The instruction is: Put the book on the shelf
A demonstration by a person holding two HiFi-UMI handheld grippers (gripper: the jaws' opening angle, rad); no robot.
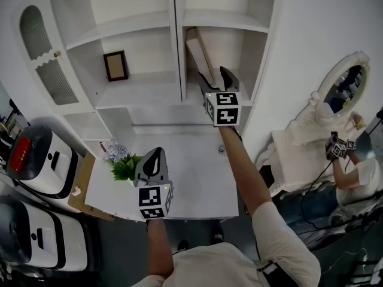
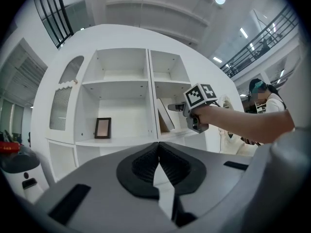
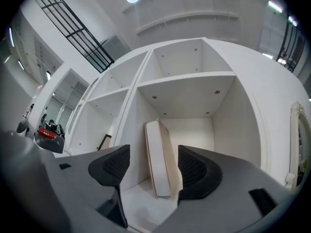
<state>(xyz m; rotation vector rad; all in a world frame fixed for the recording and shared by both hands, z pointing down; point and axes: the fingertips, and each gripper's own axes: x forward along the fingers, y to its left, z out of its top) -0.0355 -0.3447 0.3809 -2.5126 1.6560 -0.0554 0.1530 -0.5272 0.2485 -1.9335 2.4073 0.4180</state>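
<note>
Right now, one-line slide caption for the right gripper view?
Right gripper, jaws apart, faces the book standing tilted against the divider in the shelf.

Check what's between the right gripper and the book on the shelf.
Nothing. In the right gripper view, the open jaws of the right gripper frame the leaning book; only bare shelf board lies between.

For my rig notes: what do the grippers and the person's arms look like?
The left gripper and right gripper have smooth grey bodies with ribbed black pads on the jaws. Each carries a white cube with black square markers. The person wears a pale short-sleeved T-shirt.
</note>
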